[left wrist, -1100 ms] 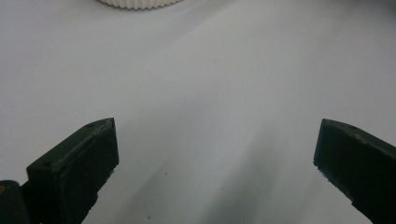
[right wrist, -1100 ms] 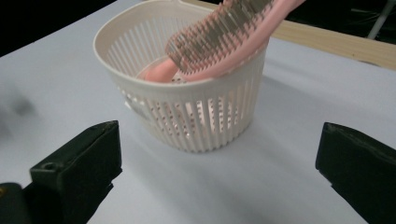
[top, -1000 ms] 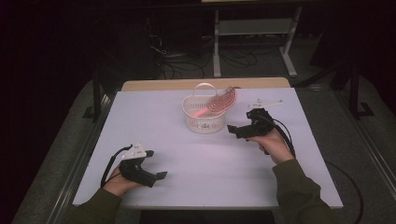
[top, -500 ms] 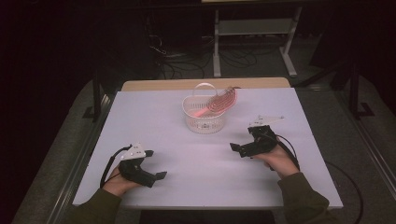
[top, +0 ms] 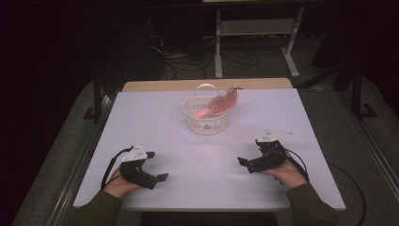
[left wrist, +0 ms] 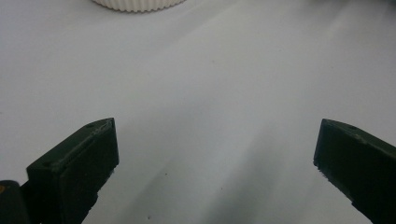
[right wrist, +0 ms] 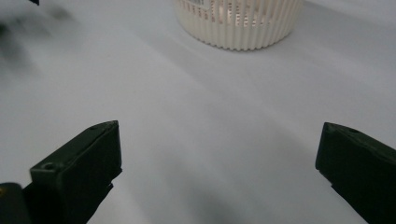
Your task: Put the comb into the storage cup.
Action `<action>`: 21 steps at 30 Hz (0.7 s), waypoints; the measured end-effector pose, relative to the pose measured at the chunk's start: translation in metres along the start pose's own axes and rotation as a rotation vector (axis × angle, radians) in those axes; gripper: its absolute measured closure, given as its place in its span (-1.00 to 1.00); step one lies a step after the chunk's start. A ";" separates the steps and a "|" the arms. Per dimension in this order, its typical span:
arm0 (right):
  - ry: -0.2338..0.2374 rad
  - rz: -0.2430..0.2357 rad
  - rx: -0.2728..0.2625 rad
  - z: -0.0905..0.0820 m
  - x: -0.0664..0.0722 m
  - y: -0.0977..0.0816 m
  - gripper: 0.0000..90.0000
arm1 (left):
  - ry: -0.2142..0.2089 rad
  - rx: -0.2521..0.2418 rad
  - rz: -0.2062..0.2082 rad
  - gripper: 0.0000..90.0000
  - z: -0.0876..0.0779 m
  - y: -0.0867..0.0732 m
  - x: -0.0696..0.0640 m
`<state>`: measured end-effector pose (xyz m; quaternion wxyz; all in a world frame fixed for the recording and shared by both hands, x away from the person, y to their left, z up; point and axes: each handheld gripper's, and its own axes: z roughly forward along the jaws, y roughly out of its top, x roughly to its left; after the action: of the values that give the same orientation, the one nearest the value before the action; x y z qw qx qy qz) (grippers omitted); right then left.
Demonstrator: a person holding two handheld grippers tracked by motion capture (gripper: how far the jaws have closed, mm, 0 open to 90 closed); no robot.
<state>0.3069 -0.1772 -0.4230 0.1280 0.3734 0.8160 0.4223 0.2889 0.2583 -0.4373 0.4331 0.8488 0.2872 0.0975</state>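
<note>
Both black two-jaw grippers rest spread and empty near the front edge of the white table; the pink comb lies in the white basket.

The left black two-jaw gripper sits by the front left corner of the white rectangular table, held in the person's left hand; in the left gripper view its jaws stand wide apart with bare table between them. The right black two-jaw gripper sits nearer the front right corner, held in the right hand, jaws likewise wide apart and gripping nothing. Well apart from both, toward the middle of the back edge, stands the round white slotted plastic basket with its arched handle. The pink ribbed plastic comb lies tilted in it, its upper end leaning over the basket's right rim.
</note>
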 end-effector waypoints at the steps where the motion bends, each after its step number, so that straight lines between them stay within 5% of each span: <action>1: 0.004 -0.002 0.002 -0.001 0.000 -0.002 -0.99 | 0.000 0.000 0.000 -1.00 0.000 0.000 0.000; 21: 0.015 0.020 -0.024 -0.016 0.005 -0.031 -0.99 | 0.002 0.003 0.008 -1.00 0.001 0.001 -0.001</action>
<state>0.2799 -0.1946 -0.4371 0.1222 0.3768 0.8081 0.4360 0.2892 0.2571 -0.4368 0.4312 0.8505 0.2843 0.0994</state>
